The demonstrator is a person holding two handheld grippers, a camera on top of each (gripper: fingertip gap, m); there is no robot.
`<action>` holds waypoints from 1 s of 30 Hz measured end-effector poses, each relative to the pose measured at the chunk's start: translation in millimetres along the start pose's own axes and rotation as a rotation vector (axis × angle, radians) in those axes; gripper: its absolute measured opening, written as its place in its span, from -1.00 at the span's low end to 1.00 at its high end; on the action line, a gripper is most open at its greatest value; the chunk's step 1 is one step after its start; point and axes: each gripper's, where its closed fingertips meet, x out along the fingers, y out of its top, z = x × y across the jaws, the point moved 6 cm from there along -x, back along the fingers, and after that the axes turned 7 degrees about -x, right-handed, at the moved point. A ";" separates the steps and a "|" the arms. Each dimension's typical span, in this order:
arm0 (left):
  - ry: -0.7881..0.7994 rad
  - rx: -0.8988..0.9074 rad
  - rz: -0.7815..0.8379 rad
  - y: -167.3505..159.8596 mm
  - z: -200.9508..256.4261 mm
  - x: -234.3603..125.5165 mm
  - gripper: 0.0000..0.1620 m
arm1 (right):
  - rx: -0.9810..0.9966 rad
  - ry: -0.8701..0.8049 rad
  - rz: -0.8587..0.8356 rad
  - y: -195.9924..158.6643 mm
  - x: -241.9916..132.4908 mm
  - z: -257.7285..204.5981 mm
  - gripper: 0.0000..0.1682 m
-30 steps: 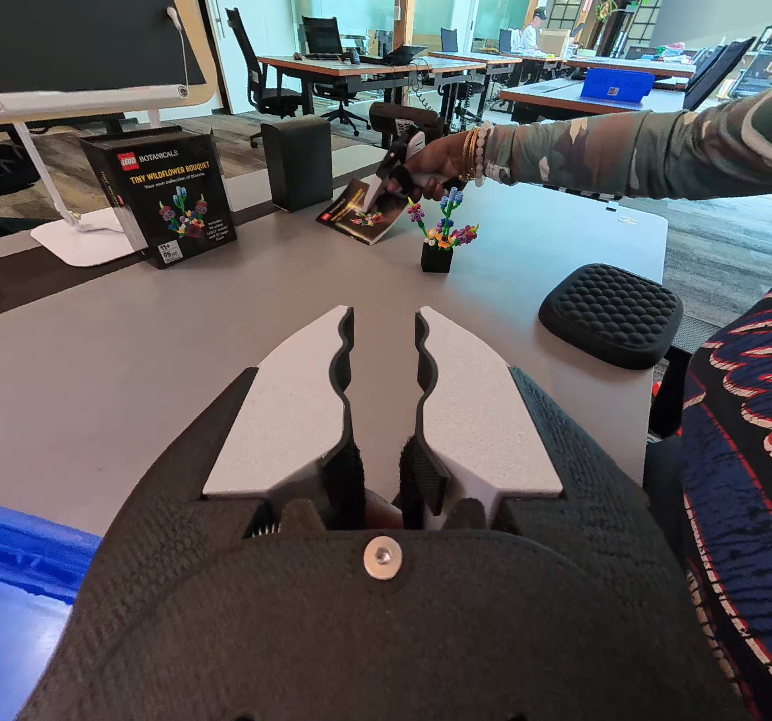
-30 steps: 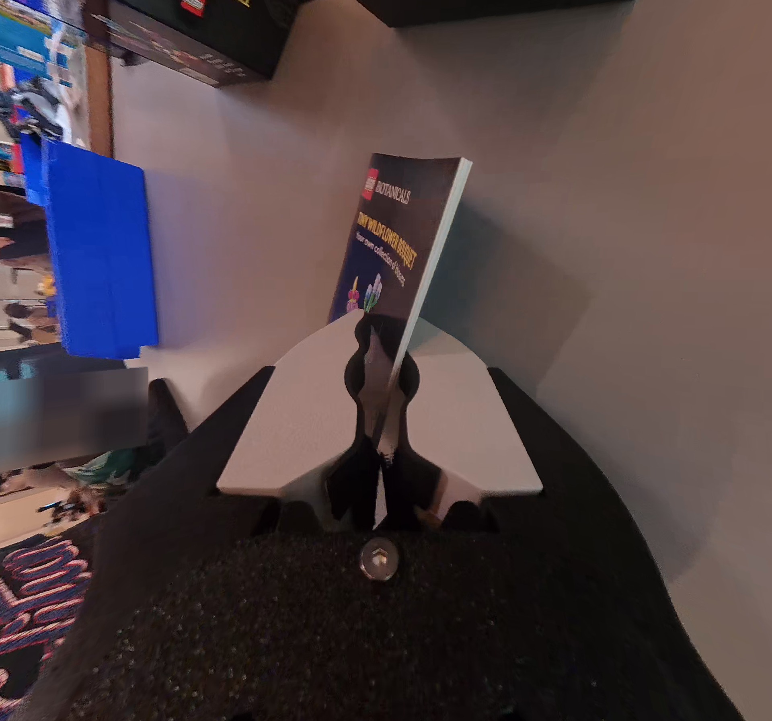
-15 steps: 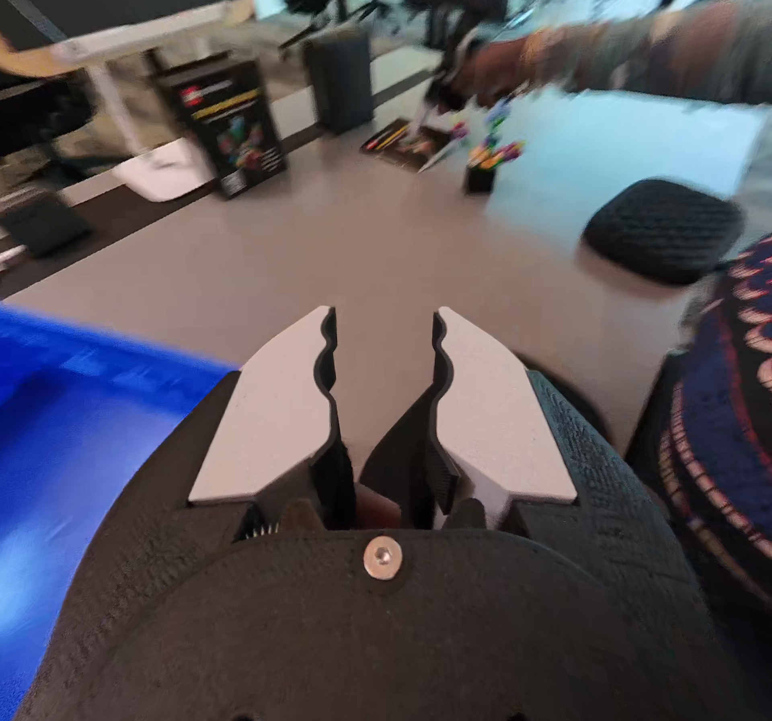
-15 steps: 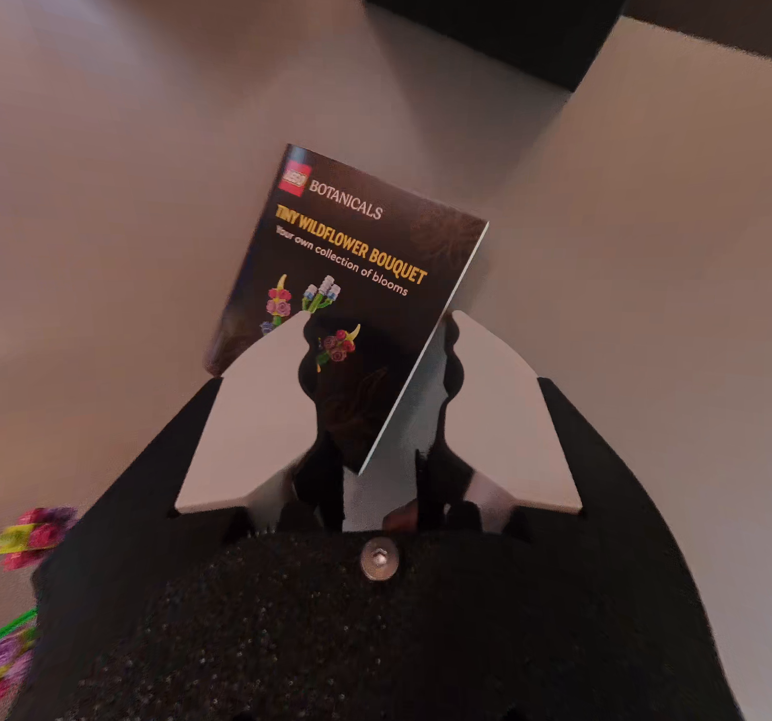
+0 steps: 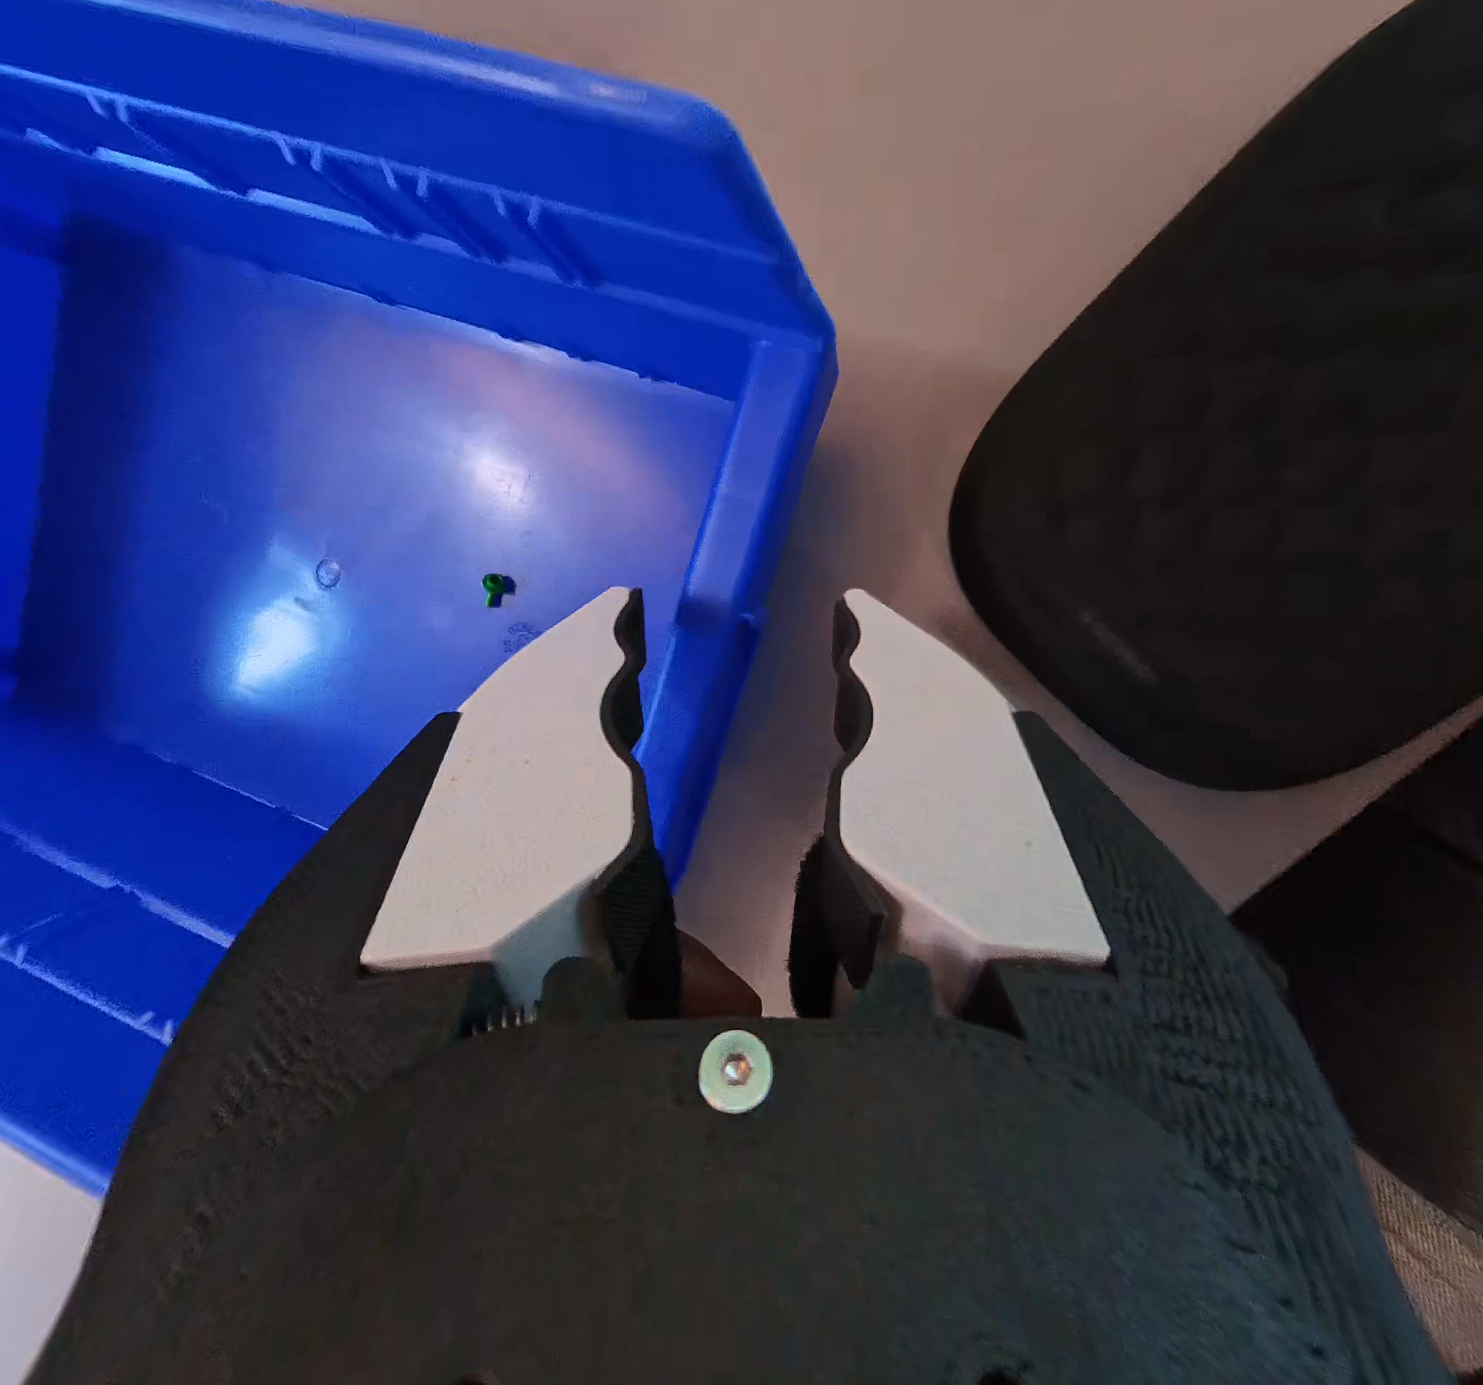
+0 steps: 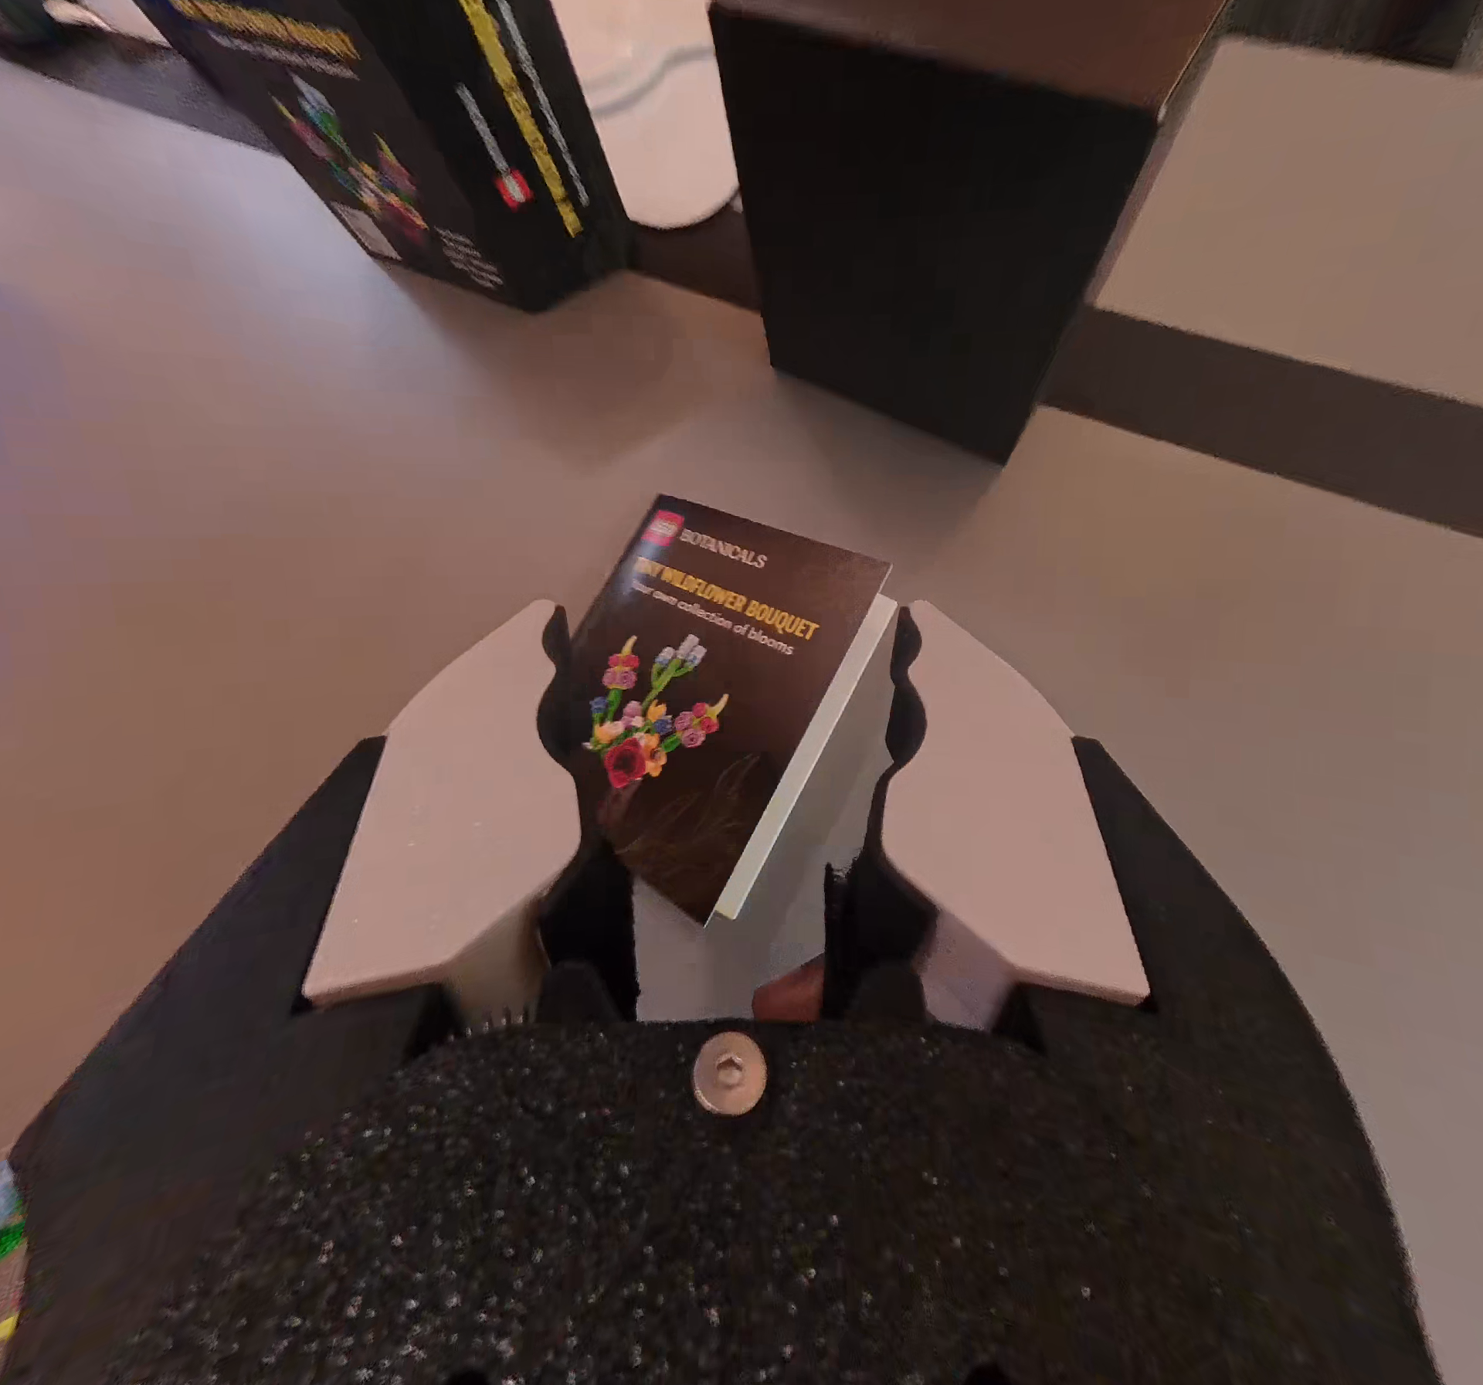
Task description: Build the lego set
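Left gripper (image 5: pixel 734 608): fingers apart, empty, over blue bin's (image 5: pixel 754 464) corner.
Green piece (image 5: pixel 496 590): tiny, indistinct, on bin floor.
Right gripper (image 6: pixel 726 612): spread wide, booklet (image 6: pixel 722 704) lying flat between.
Set box (image 6: pixel 385 143): beyond booklet, blurred, cropped.

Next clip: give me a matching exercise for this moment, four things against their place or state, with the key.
Things:
1. small green lego piece
2. dark instruction booklet with flower picture
3. left tongs
4. tall plain black box

Place or state:
A. open, over the corner of the blue plastic bin
B. standing upright behind the booklet
C. lying on the bin's floor
D. flat on the grey table, between the open right tongs

Pairs: 1-C, 2-D, 3-A, 4-B
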 end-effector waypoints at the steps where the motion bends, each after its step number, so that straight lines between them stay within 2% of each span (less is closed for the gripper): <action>1: 0.002 0.006 -0.026 0.0 -2.4 4.6 -0.45 | -0.004 0.007 0.030 2.3 -8.1 -3.0 -0.08; 5: -0.032 0.056 -0.036 6.6 -2.0 20.6 -0.71 | -0.053 0.040 0.112 6.2 -36.1 -12.4 -0.08; 10: -0.049 0.214 0.075 22.0 10.1 30.5 -0.73 | -0.154 0.085 0.102 2.0 -57.6 -16.1 -0.04; 15: -0.110 0.287 0.144 38.2 21.3 39.0 -0.73 | -0.234 0.190 0.115 -1.3 -79.1 -34.5 -0.02; 19: -0.139 0.384 0.145 41.6 20.5 40.5 -0.71 | -0.311 0.265 0.140 -7.6 -88.3 -53.6 -0.14; 23: -0.158 0.494 0.136 40.4 21.1 38.7 -0.70 | -0.412 0.244 0.129 5.2 -73.2 -48.6 -0.04; 27: -0.217 0.521 0.152 35.4 21.0 36.1 -0.72 | -0.641 0.187 0.104 49.9 -37.3 -24.3 0.30; 30: -0.217 0.519 0.139 30.3 21.7 32.8 -0.73 | -0.777 0.189 -0.002 87.4 -1.9 1.6 0.34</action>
